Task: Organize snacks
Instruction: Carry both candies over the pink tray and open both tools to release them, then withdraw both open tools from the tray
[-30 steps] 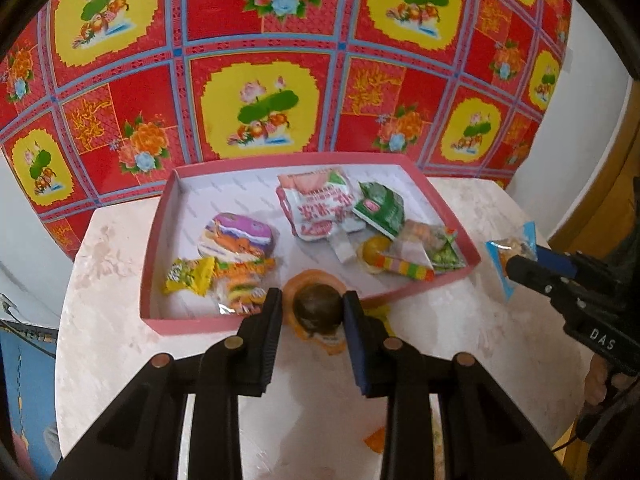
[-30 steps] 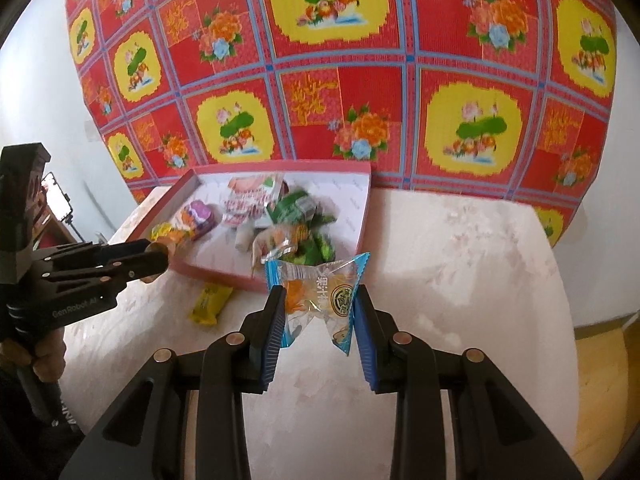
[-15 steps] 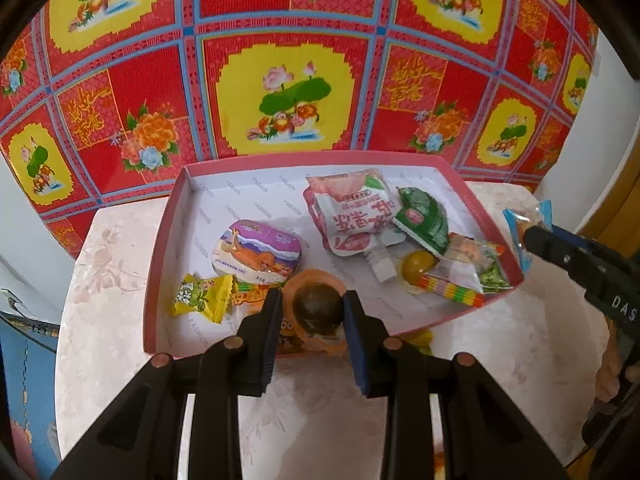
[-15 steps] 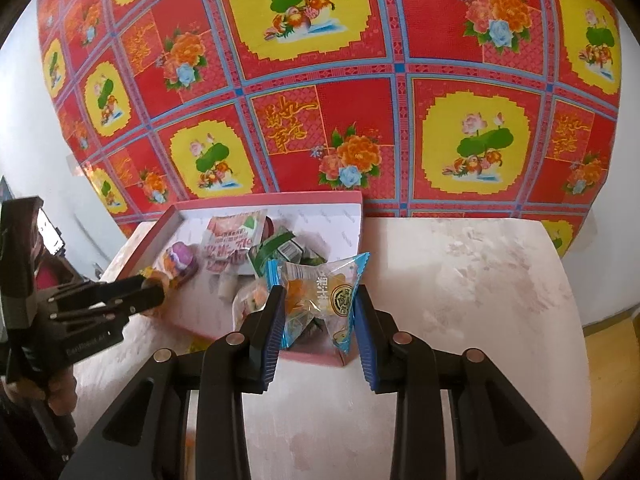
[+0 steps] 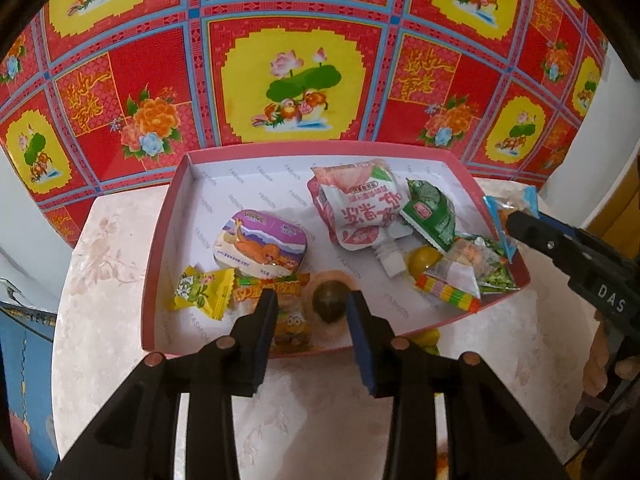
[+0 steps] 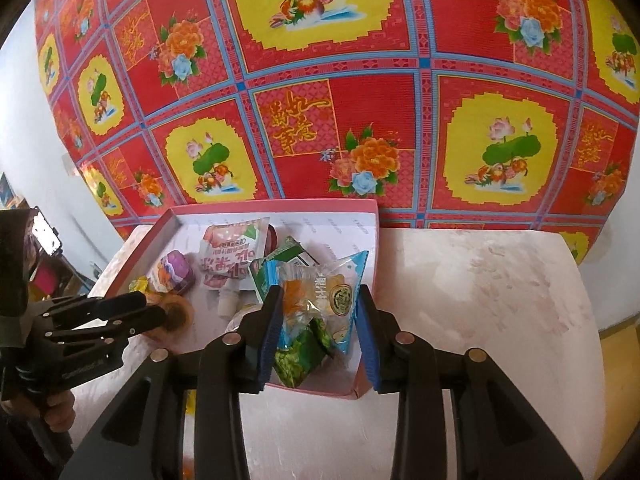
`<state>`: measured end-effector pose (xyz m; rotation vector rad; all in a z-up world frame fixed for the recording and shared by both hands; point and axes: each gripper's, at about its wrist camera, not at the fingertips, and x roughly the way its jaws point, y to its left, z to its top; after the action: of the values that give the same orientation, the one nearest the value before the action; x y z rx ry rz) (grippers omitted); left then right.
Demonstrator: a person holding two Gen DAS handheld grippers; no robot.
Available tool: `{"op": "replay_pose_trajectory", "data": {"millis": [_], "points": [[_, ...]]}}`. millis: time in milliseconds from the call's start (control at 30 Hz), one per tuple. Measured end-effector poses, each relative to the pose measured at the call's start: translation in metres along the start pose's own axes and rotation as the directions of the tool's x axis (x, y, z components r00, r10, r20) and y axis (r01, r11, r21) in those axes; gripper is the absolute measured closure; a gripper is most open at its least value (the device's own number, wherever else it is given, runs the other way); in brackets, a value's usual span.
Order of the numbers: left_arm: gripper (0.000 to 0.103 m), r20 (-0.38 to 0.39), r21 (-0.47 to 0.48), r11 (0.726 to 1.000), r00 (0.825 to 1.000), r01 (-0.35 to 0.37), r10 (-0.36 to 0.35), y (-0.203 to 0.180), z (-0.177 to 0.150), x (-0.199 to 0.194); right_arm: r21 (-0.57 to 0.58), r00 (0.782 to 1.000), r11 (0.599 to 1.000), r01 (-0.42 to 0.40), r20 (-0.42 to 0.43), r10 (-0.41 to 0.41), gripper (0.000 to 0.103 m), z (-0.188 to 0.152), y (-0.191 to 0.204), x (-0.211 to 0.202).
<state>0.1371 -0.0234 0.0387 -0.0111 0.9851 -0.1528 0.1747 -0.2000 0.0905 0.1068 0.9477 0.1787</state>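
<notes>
Behind the pale table (image 5: 100, 320) hangs a bright red and yellow cloth (image 5: 280, 80) with flowers on it. On the table sits a pink box (image 5: 160, 240) with low walls, and most of the snacks lie inside it.

Look at the left gripper (image 5: 312, 304) first. It hangs over the near wall of the box. A round jelly cup (image 5: 329, 304) with a dark ball inside sits right between its jaws. The jaws are opening now. A thin gap shows on each side of the cup, so I think it is no longer pinched. It looks like it rests on the box floor, beside a small yellow cartoon pack (image 5: 290, 326), but I cannot be sure it touches down.

The right gripper (image 6: 318, 320) is over the box's near corner on the right. It pinches a clear pack with blue edges (image 6: 320, 292), and the pack stands up tall between the blue pads. Just under it lie green packs (image 6: 300, 348). The pack is above the box, not beside it. So this hand only needs to go straight down and let go. If it lets go from high up, the pack may tip over the low wall.

Each hand is nearer its own side of the box, and they stay well apart. One yellow snack (image 5: 426, 338) lies on the table outside the near wall, closest to the left gripper.
</notes>
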Motion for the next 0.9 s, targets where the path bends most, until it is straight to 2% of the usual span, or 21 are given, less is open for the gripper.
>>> {"op": "replay_pose_trajectory", "data": {"millis": [167, 267, 733, 900], "points": [[0.064, 0.0, -0.006, 1.0, 1.0, 0.012, -0.012, -0.002, -0.002, -0.006, 0.009, 1.0, 1.0, -0.017, 0.001, 0.017, 0.059, -0.001, 0.001, 0.0], [0.064, -0.001, -0.014, 0.999, 0.999, 0.033, -0.033, -0.003, -0.003, -0.011, 0.011, 1.0, 1.0, -0.011, 0.002, 0.011, 0.05, -0.001, 0.001, -0.001], [0.063, -0.049, 0.0, 0.991, 0.99, 0.13, -0.13, -0.031, -0.021, -0.021, 0.029, 0.999, 0.999, 0.027, -0.038, -0.026, 0.05, -0.023, 0.002, -0.027], [0.064, -0.079, 0.024, 0.99, 0.987, 0.139, -0.136, -0.043, -0.03, -0.017, 0.013, 0.998, 0.999, 0.037, -0.06, -0.036, 0.05, -0.035, 0.004, -0.036]]}}
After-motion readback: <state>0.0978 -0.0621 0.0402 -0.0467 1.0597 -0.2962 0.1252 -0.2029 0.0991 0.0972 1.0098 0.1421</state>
